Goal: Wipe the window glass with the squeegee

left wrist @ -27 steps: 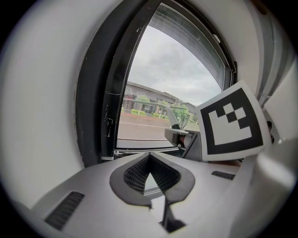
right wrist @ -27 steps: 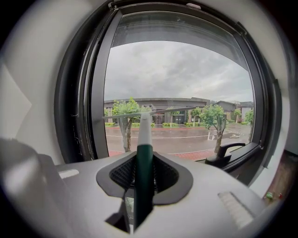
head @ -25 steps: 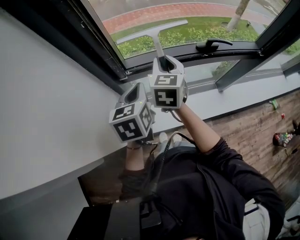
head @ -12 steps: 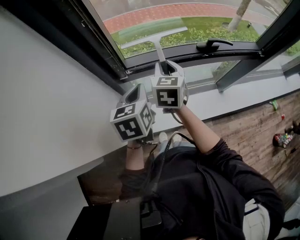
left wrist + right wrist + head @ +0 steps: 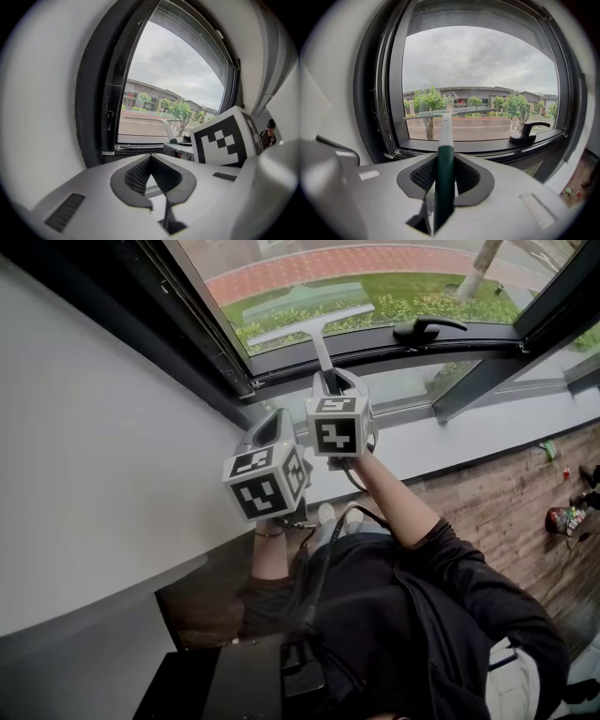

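Squeegee (image 5: pixel 444 133) handle is clamped upright in the right hand-held gripper (image 5: pixel 445 161), so its blade seems to press level on the window glass (image 5: pixel 483 65) near its bottom edge. The left hand-held gripper (image 5: pixel 150 161), jaws together and empty, hangs just beside.

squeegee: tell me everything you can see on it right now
The squeegee is T-shaped, with a dark green handle, a pale tapering neck and a thin light crossbar blade at the far end. It looks like plastic. The right tool is shut on the green handle, so the neck points toward the window glass. The blade sits nearly level, low on the pane, left of the black window handle. It seems to lie against the glass, but contact is unconfirmed.
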A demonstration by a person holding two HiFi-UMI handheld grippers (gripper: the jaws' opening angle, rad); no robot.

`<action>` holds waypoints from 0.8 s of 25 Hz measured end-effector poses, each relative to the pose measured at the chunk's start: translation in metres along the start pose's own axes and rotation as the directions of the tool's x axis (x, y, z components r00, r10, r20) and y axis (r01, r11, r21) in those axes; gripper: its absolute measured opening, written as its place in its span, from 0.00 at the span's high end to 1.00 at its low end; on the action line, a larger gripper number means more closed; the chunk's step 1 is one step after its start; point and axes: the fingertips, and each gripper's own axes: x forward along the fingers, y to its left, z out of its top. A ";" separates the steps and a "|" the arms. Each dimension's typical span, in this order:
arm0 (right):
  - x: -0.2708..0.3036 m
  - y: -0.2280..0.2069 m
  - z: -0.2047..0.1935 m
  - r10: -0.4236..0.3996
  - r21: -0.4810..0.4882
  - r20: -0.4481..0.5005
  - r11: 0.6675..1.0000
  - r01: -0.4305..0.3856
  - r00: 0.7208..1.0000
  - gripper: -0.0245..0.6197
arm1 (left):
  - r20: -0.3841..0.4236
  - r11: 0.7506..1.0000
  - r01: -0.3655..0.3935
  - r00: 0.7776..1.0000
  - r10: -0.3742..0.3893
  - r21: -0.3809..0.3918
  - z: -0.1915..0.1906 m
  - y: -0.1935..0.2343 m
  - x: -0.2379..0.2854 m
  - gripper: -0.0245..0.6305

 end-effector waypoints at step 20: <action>0.011 -0.002 -0.032 0.001 0.003 -0.077 1.000 0.000 0.997 0.83 | -0.027 1.000 -0.007 1.000 0.007 0.000 -0.010 0.004 0.003 0.96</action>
